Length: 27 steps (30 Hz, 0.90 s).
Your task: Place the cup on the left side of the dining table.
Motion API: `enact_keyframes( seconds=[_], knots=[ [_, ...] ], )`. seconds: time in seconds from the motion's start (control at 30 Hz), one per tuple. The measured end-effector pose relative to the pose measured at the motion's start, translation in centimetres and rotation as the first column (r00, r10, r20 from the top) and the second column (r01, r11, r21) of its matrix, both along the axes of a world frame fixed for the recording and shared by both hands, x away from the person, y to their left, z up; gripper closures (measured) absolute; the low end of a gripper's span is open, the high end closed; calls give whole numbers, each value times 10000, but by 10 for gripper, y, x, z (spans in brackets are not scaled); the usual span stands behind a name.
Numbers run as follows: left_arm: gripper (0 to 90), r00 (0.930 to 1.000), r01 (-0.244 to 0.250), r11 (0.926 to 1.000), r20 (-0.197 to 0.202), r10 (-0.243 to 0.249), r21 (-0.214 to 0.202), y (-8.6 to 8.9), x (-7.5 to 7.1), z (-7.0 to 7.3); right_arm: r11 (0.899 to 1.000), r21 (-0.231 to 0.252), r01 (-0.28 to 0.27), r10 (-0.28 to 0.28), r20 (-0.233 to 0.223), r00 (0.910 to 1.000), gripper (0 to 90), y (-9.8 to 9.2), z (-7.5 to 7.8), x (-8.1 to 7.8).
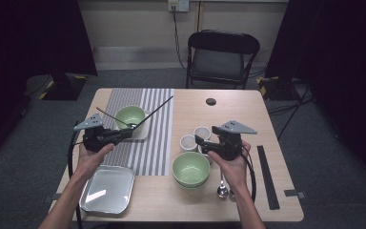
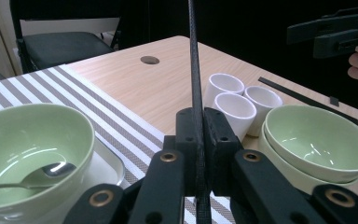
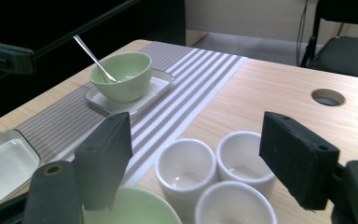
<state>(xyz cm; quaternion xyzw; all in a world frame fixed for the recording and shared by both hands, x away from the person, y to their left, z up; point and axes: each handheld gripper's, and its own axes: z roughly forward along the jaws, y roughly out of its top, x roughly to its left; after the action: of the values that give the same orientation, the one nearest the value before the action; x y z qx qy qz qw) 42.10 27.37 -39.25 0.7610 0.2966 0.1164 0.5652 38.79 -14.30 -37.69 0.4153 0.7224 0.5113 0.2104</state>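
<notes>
A thin black chopstick (image 2: 195,70) is clamped in the left gripper (image 1: 124,135), above the far-left bowl (image 1: 129,117). It seems light, stiff and slippery, so it is best gripped mid-length. The right gripper (image 1: 201,141) is held with jaws apart over the white cups (image 3: 214,172).

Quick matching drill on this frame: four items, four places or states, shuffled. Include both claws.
Items:
1. left claw
2. right claw
3. spoon
4. three white cups

States:
A. open, above the cups
B. shut on a black chopstick
C. clustered on bare wood beside the stacked green bowls
D. leaning in the green bowl on the white tray

Pairs: 1-B, 2-A, 3-D, 4-C
</notes>
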Motion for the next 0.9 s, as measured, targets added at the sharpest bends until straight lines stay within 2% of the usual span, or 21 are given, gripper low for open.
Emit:
enact_keyframes(
  seconds=[0.17,0.27,0.4,0.5,0.57,0.77,0.87,0.9],
  knots=[
    [857,9996,-106,9999,-279,104,-65,4,6,-7,9992,-233,335,-340,-220,9992,266,-17,-10,-5],
    [857,9993,-188,9998,-332,189,37,6,7,-10,9969,-603,509,-535,-427,9977,266,-27,-20,-9],
    [857,9991,-234,9993,-346,244,296,8,7,-11,9935,-848,762,-816,-624,9947,264,-43,-29,-14],
    [856,9987,-280,9993,-410,290,262,10,8,-13,9898,-1006,1010,-1088,-760,9911,256,-59,-35,-20],
    [857,9988,-300,9990,-388,313,334,10,8,-15,9863,-1080,1249,-1349,-900,9868,255,-71,-40,-24],
    [856,9963,-379,9978,-751,419,538,13,11,-29,9721,-1470,1827,-2012,-1226,9719,249,-103,-56,-33],
    [856,9954,-461,9961,-800,522,754,16,12,-32,9614,-1692,2169,-2415,-1418,9600,247,-120,-65,-37],
    [856,9950,-549,9962,-799,602,679,16,12,-33,9583,-1748,2262,-2526,-1472,9563,247,-126,-69,-38]
  ],
)
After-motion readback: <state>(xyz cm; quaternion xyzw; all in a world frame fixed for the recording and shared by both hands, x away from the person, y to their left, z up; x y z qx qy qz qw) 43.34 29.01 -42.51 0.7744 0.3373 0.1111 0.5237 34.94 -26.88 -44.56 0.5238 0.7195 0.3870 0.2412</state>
